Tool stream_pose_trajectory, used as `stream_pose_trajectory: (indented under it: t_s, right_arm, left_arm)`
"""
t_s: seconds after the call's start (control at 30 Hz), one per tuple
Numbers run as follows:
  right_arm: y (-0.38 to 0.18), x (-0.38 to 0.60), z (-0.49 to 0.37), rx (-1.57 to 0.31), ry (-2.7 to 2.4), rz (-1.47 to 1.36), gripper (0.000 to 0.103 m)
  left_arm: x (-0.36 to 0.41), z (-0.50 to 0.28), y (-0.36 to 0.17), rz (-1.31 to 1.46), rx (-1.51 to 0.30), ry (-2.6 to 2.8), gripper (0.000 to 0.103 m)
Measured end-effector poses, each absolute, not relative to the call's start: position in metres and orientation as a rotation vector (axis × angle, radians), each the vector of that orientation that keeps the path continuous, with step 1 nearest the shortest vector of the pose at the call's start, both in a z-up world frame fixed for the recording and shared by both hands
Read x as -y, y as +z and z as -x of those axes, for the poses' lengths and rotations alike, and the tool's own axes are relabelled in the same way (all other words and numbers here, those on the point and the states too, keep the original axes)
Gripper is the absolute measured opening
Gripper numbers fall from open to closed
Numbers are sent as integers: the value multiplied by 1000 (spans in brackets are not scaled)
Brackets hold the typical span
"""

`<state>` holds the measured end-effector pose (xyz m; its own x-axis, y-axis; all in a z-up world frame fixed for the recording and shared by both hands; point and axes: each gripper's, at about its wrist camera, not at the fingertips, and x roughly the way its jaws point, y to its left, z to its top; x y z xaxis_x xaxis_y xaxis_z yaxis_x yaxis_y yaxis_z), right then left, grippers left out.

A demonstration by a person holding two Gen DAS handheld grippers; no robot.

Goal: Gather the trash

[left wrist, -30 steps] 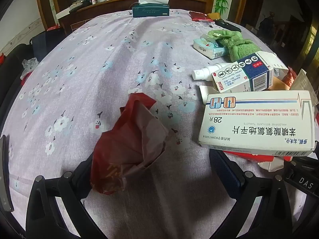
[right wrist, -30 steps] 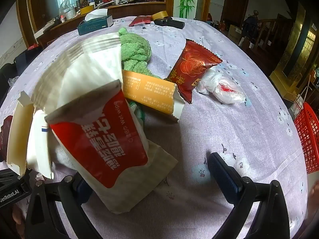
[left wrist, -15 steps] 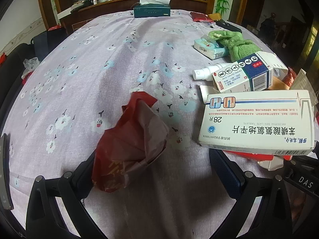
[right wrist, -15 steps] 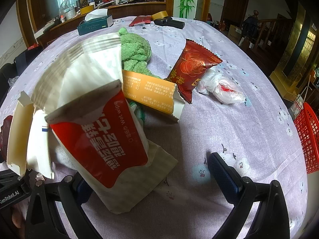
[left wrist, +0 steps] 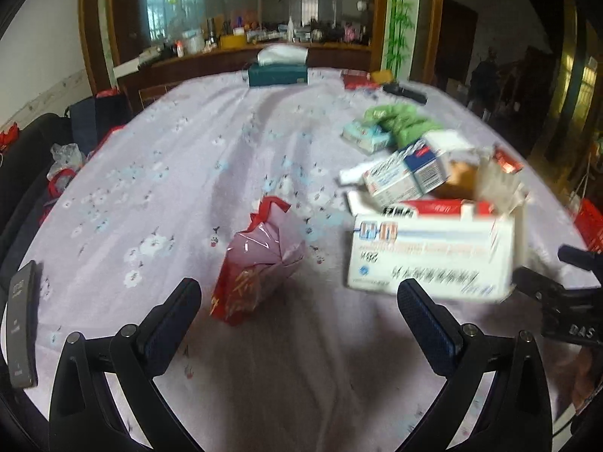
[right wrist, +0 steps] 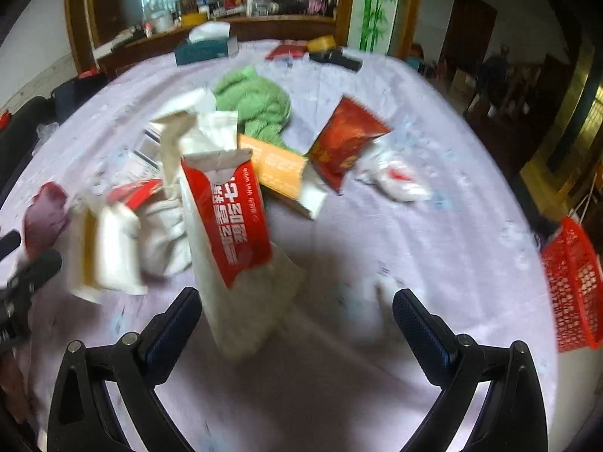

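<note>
Trash lies on a floral purple tablecloth [left wrist: 188, 173]. In the left wrist view my left gripper [left wrist: 299, 314] is open and empty, with a crumpled red wrapper [left wrist: 256, 263] just ahead between its fingers and a white medicine box [left wrist: 429, 252] ahead right. In the right wrist view my right gripper [right wrist: 296, 318] is open and empty; a red-and-white paper pouch [right wrist: 230, 233] stands just ahead of its left finger. Beyond lie an orange box [right wrist: 279, 169], a red snack packet [right wrist: 346, 139] and a white plastic wrapper [right wrist: 395, 180].
A red mesh basket [right wrist: 573, 286] hangs off the table's right edge. A green towel [right wrist: 256, 101], tissue box [left wrist: 279, 71], blue-and-white boxes [left wrist: 407, 173] and a black remote [left wrist: 20, 324] also sit on the table. Dark chairs stand at the left.
Both grippers have pulled back and risen, so the wrapper, the medicine box and the pouch sit farther ahead. The views are motion-blurred. Nothing was grasped.
</note>
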<state>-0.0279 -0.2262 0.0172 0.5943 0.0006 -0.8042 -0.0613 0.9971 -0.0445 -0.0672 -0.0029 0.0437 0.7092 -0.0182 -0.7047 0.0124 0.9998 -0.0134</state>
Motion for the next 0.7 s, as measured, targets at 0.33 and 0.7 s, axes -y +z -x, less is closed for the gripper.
stream_pose_trajectory:
  t_s: [0.33,0.7]
  right_arm:
    - [57,252,118,-711,-4,-57,93]
    - [53,248,158,-655,57,-67,91]
  left_arm:
    - [28,119,67,-73,-605,30,103]
    - [41,148,70,-87,-591,62,103]
